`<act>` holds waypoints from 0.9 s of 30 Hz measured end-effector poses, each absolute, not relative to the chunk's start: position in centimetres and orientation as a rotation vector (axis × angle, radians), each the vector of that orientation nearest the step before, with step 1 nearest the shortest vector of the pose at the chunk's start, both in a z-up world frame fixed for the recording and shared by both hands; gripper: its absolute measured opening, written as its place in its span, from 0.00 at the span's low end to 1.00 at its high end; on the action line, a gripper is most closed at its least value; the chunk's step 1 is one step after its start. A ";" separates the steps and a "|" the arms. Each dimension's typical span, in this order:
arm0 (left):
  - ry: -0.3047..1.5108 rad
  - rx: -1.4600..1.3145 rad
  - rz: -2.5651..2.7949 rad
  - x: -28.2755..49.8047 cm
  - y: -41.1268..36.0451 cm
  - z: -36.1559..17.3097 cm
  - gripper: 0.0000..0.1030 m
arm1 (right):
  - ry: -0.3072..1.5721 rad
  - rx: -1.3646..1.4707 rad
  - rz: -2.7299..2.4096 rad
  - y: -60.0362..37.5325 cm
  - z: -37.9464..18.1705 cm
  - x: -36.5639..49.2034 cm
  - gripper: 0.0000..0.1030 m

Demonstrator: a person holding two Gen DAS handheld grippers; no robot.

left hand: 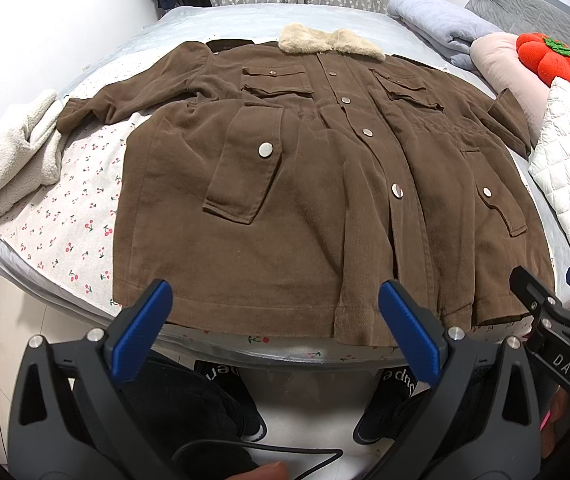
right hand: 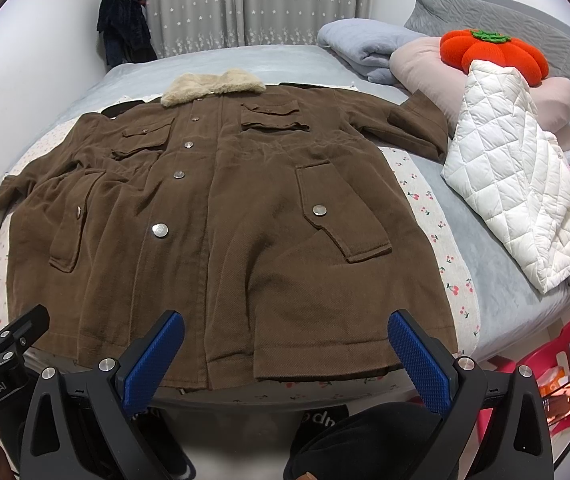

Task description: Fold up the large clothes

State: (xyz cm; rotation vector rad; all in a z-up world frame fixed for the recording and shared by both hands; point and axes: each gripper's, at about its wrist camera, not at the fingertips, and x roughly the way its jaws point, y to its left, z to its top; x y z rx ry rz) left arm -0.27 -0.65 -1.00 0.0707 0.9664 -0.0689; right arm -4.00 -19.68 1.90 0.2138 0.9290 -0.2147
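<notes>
A large brown coat (left hand: 309,184) (right hand: 221,216) lies spread flat, front up, on the bed, with its beige fur collar (left hand: 329,42) (right hand: 213,86) at the far end and its hem at the near edge. Silver snaps run down its front. Its left sleeve (left hand: 125,104) stretches out sideways, and the right sleeve (right hand: 417,120) lies toward the pillows. My left gripper (left hand: 277,320) hovers open just above the hem, holding nothing. My right gripper (right hand: 285,344) is also open over the hem, further right. Each gripper shows at the edge of the other's view.
A cream fleece garment (left hand: 13,160) lies at the bed's left edge. A white quilted jacket (right hand: 513,196), a red pumpkin cushion (right hand: 493,54), pink pillows and a folded grey blanket (right hand: 361,46) fill the right side. A person's feet in black slippers (left hand: 389,412) stand below the bed edge.
</notes>
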 end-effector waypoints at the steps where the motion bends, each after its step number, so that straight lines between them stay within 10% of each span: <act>1: 0.966 0.071 -0.069 -0.2 -0.6 -1.0 0.99 | 0.929 0.214 -0.214 -19.7 1.9 -4.1 1.00; 27: 0.977 0.032 -0.057 0.1 0.3 -2.1 0.99 | 0.964 0.193 -0.222 -20.1 1.0 -3.5 1.00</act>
